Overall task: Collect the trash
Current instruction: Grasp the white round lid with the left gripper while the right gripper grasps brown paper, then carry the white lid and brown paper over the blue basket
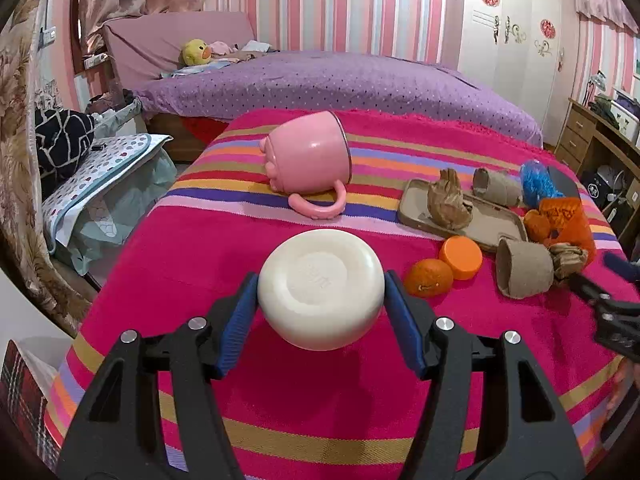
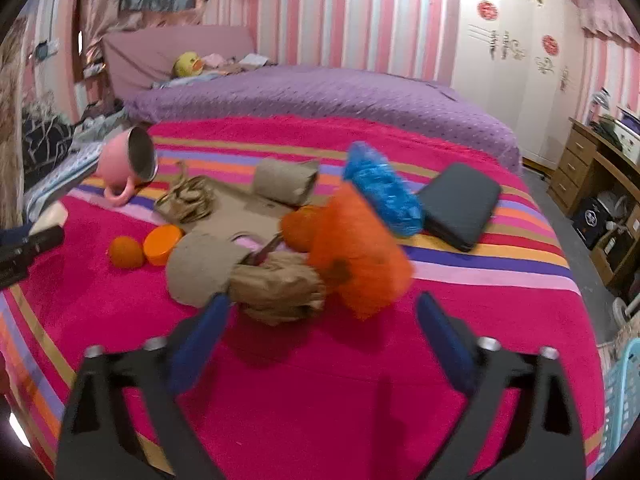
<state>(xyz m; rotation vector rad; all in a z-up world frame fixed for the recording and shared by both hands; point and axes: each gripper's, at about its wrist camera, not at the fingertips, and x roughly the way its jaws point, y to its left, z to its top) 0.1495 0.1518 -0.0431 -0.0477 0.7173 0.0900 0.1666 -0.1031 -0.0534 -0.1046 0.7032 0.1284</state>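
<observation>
Two grippers work over a striped blanket [image 1: 200, 248] spread across a bedroom table or bed end, with most of the litter heaped on its right side. Largest in that heap is the flat cardboard tray [image 1: 480, 226], carrying a crumpled brown paper wad [image 1: 448, 200]; around it lie paper cups [image 1: 524, 266], an orange mesh bag [image 2: 360, 256], a blue mesh bag [image 2: 380, 188] and a dark case [image 2: 460, 204] at the far right. A pink mug [image 1: 308, 156] lies tipped on its side further back, well apart from the pile. Your left gripper [image 1: 320, 292] has its blue pads pressed on either flank of an upturned white bowl [image 1: 320, 288], holding it just clear of the cloth or resting on it; which, the view does not settle. Your right gripper [image 2: 320, 312] stands wide, nothing between its fingers, its left pad touching or just beside the nearer brown paper wad [image 2: 280, 288] that leans against a cup. That wad looks like the piece in hand. Centre the jaws on its bulk, not on the cup beside it, and close slowly, since crumpled paper gives and may slip. Mind the orange mesh bag touching it; the netting could snag and come along. Smallest are the tangerine [image 1: 428, 278] and the orange lid [image 1: 460, 256], side by side near the bowl; the fruit may well not be trash.
</observation>
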